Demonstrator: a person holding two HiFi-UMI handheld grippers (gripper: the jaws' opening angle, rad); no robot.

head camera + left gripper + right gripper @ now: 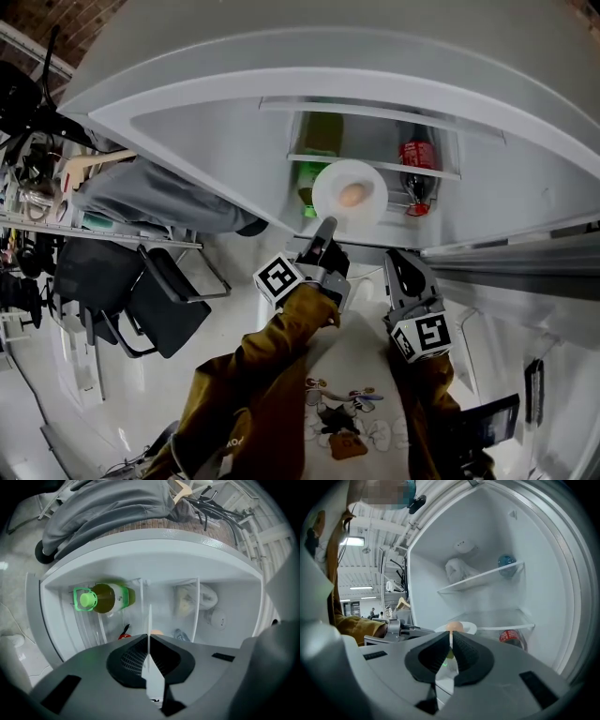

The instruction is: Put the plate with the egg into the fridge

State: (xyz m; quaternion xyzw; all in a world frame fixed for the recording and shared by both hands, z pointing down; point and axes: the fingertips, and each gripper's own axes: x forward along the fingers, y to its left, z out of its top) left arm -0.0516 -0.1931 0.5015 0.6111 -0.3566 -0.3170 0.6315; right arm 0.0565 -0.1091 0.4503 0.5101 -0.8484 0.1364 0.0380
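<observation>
The left claw [325, 228] is closed on the rim of the plate [330, 186], gripping it at the plate's 6 o'clock edge in the head view. The plate hangs in the open mouth of the fridge [216, 131] with the egg [352, 195] near its middle. The right claw [399, 266] is closed on nothing and hangs back, at about 4 o'clock from the plate.

To do this step well, I judge the plate has to stay level, because the egg lies loose and could roll off. A one-edge grip lets the far rim sag, so a slow, straight push inward suits best. The free lane seems to run between the green bottle [315, 139] at 11 o'clock and the red bottle [419, 171] at 2 o'clock. The plate should sit flat on the shelf [375, 163] before the claw opens.

Much is hard to read. In the left gripper view the plate [150, 616] shows only as a thin edge-on line between the jaws, and the egg [156, 632] only peeps over them, with the green bottle [104, 598] at 10 o'clock. In the right gripper view the plate [467, 629] and egg [454, 626] are half hidden behind that claw's own jaws, and the red bottle [512, 637] is partly cut off at 3 o'clock. No view shows whether the plate touches a shelf yet.
</observation>
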